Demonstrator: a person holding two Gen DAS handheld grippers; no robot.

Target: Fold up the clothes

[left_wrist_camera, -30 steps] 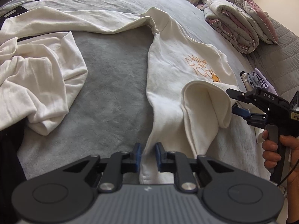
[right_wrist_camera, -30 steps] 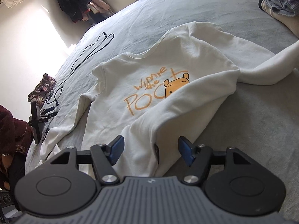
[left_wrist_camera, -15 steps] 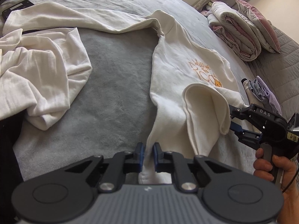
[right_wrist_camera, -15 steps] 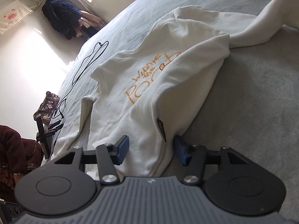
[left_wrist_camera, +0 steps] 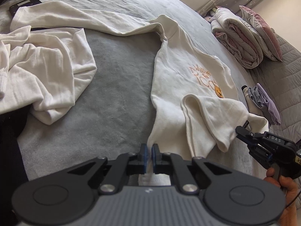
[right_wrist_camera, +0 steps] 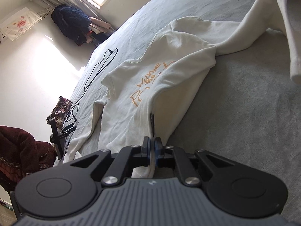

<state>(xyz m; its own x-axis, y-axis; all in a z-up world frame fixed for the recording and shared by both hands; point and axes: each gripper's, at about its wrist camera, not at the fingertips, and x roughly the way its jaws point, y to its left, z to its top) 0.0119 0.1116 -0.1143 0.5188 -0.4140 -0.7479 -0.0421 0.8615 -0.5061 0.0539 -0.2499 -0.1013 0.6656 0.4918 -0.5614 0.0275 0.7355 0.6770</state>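
Observation:
A cream sweatshirt (left_wrist_camera: 180, 69) with orange Winnie the Pooh print lies on the grey bed, its lower right part folded back over the body. My left gripper (left_wrist_camera: 150, 148) is shut on the sweatshirt's hem at its left bottom corner. My right gripper (right_wrist_camera: 152, 141) is shut on the folded hem corner of the sweatshirt (right_wrist_camera: 146, 86), by a small black label (right_wrist_camera: 152, 121). The right gripper also shows in the left wrist view (left_wrist_camera: 244, 135), at the folded flap's edge. One sleeve (right_wrist_camera: 263, 28) trails off to the far right.
A crumpled white garment (left_wrist_camera: 41, 71) lies left of the sweatshirt. Folded quilts and a pillow (left_wrist_camera: 244, 37) are stacked at the far right, with a small folded lilac pile (left_wrist_camera: 263, 101) nearer. A black cable (right_wrist_camera: 97, 71) and devices (right_wrist_camera: 60, 131) lie on the bed's far side.
Both grippers moved in and closed on the sweatshirt's hem: the left on the left bottom corner, the right on the folded corner, which was open around it before.

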